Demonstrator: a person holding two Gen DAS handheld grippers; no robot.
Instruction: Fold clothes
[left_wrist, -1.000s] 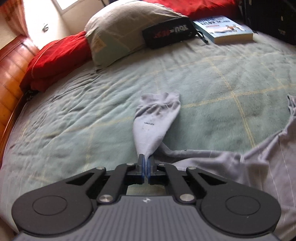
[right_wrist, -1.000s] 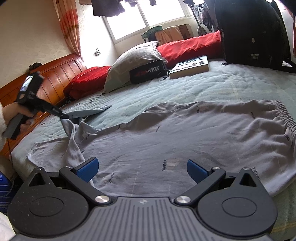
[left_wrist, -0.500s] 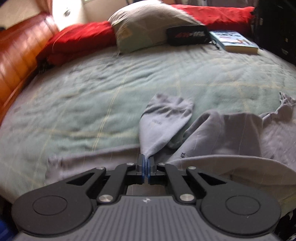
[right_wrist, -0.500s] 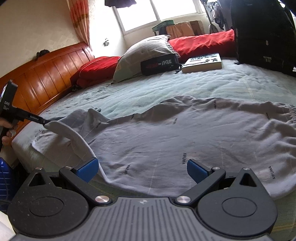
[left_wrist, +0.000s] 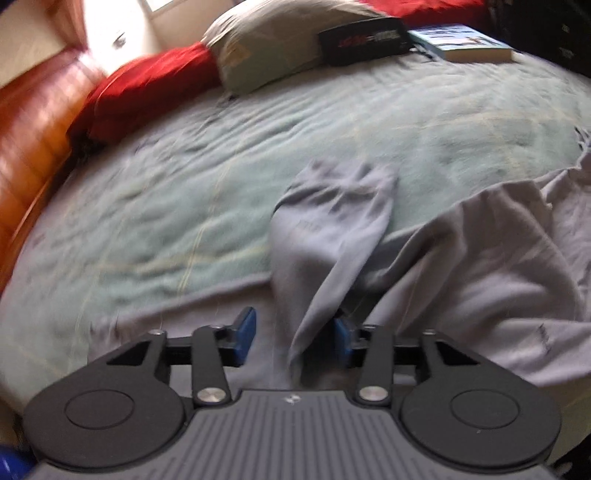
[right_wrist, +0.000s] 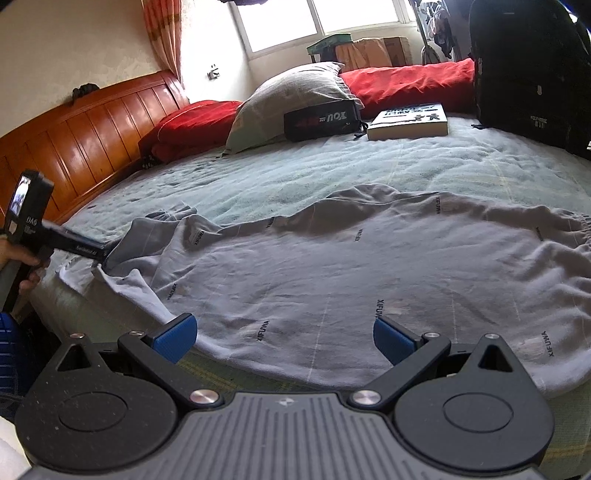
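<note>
Nearest in the left wrist view, the left gripper (left_wrist: 293, 341) is low over the bed edge with its jaws opening; the blue pads (left_wrist: 245, 330) stand clear of the cloth, though a limp fold of the grey leg end (left_wrist: 332, 229) hangs between them, no longer pinched. Nearest in the right wrist view, the right gripper (right_wrist: 282, 338) is spread wide and holds nothing, hovering just above the near hem of the grey trousers (right_wrist: 369, 266). The trousers lie flat across the pale green blanket (right_wrist: 332, 173), elastic waistband to the right, the leg end bunched and partly turned back at the left near the bed edge. A hand (right_wrist: 16, 262) on the left tool's handle shows at that edge. Step in hand, as I judge it: letting go of the leg after laying it down, so the spreading-out stage is about finished and no real fold is made yet. Next move calls for smoothing or re-gripping the crumpled leg end, then taking two points along one edge, one per gripper, to carry cloth over cloth. The right gripper would need to drop onto the hem before closing. Farther back: grey pillow (right_wrist: 295, 99), black pouch (right_wrist: 321, 120), book (right_wrist: 410, 120), red bedding (right_wrist: 406, 83), black backpack (right_wrist: 524, 74), wooden headboard (right_wrist: 85, 140), all well apart from the trousers.
</note>
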